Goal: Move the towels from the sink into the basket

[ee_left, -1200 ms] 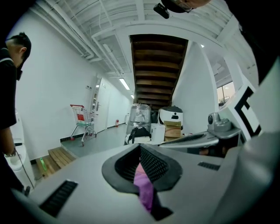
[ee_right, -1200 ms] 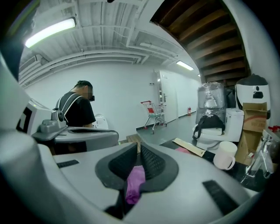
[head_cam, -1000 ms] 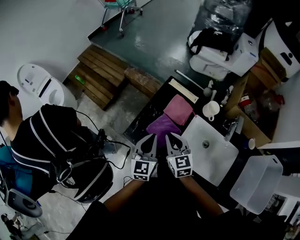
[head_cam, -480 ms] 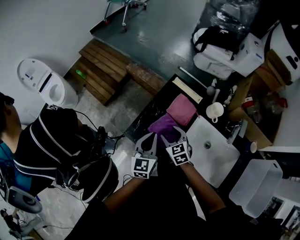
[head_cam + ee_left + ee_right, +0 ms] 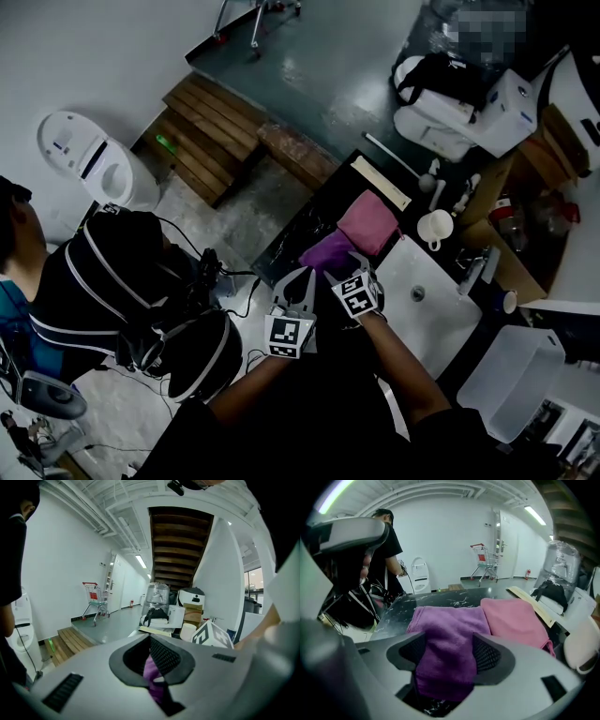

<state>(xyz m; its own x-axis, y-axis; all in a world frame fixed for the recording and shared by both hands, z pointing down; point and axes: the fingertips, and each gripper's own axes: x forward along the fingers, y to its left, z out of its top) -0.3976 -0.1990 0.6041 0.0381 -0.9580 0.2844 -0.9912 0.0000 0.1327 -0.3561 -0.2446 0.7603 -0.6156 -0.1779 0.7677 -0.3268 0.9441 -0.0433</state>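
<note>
Right gripper (image 5: 449,656) jaws opening wide, the purple towel (image 5: 447,634) edge between them. Towel lies on the dark counter (image 5: 436,599) touching the pink towel (image 5: 513,620), beside the sink (image 5: 441,314). Left gripper (image 5: 151,658) jaws narrow, tips together, empty.

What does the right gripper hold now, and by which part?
Nothing yet: the right gripper's jaws are opening, and the purple towel's near edge lies between them, apparently not pinched.

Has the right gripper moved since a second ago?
Yes, the right gripper went forward along the sink; its opening jaws straddle the purple towel.
</note>
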